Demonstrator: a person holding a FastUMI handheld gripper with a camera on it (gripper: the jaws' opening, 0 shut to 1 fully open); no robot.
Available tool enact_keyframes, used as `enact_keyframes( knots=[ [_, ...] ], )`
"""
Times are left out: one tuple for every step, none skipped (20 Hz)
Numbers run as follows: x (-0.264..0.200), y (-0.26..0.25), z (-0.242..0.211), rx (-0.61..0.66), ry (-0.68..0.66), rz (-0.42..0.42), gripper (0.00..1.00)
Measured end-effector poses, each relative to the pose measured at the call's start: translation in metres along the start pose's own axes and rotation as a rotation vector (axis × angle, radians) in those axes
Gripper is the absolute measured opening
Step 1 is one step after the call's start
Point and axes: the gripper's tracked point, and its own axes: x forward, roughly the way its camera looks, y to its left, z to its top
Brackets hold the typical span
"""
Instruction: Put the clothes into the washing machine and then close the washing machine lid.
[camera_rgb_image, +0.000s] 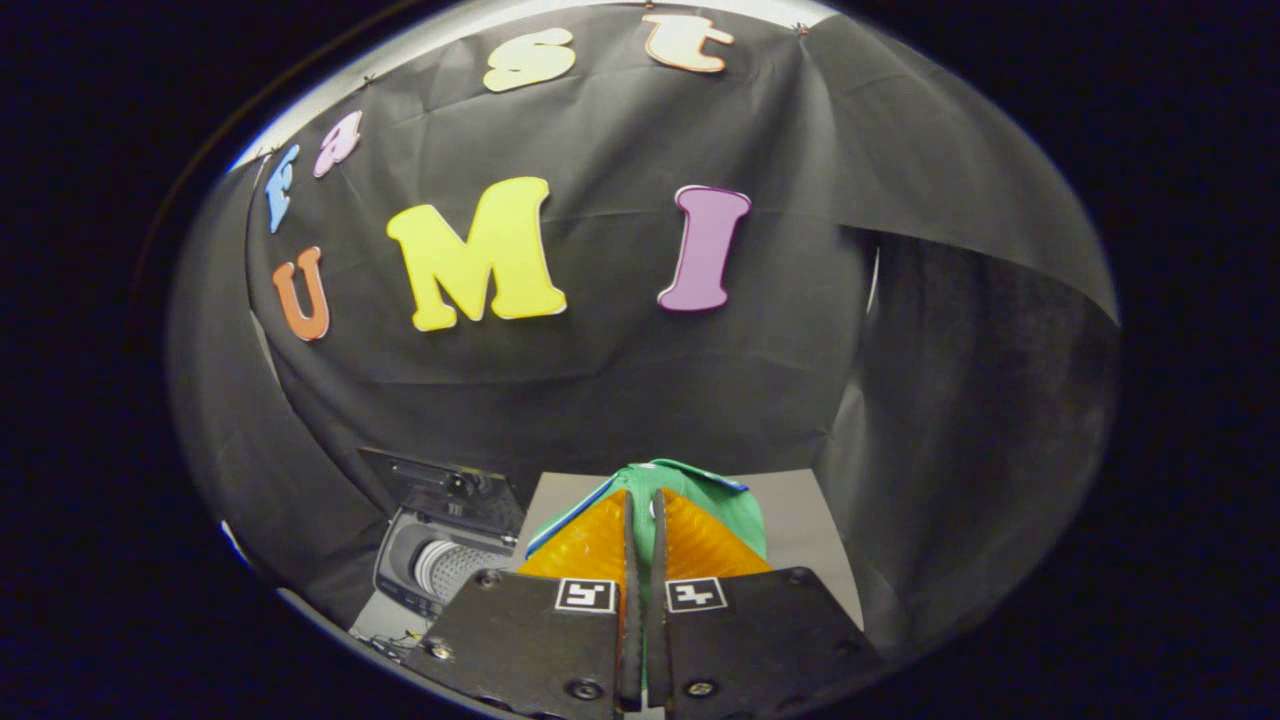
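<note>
Green cloth (700, 495) pinched between the jaws (645, 530), bunched up over the tips and hanging a bit to either side, with a blue-and-white trimmed edge showing on the left and along the top. Looks lifted off the bench (795, 520) rather than lying on it, though can't say for sure since the jaws hide whatever's underneath. Jaws clenched nearly all the way, just a thin slit left between them with fabric in it, both sides pressing on the cloth.

Off to the left of the jaws, sitting lower down: washer (445, 560), a small toy-sized looking thing with the lid (440, 480) up, tilted back toward the wall. Ribbed pale drum (450, 568) visible through the open top. Well apart from the cloth, nothing inside as far as can be seen.

Grey bench surface showing beyond the jaws and to their right, running back to its far edge right where the black wall (620, 400) cloth drops down. More black cloth closing off the right side.
</note>
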Motion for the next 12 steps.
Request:
enact_keyframes(
  knots=[
    [0.000,0.010,0.002,-0.007,-0.004,0.018,0.06],
    [-0.001,0.022,0.006,-0.014,-0.010,0.037,0.06],
    [0.000,0.033,0.010,-0.018,-0.014,0.057,0.05],
    [0.000,0.047,0.014,-0.022,-0.020,0.082,0.05],
    [0.000,0.061,0.018,-0.023,-0.026,0.111,0.05],
    [0.000,0.077,0.023,-0.027,-0.031,0.142,0.05],
    [0.001,0.093,0.026,-0.029,-0.039,0.175,0.06],
    [0.002,0.111,0.030,-0.030,-0.040,0.213,0.06],
    [0.001,0.129,0.033,-0.031,-0.043,0.252,0.05],
    [0.000,0.148,0.036,-0.036,-0.044,0.288,0.05],
    [-0.002,0.166,0.039,-0.043,-0.048,0.321,0.05],
    [-0.006,0.186,0.043,-0.048,-0.051,0.355,0.05]
  ],
)
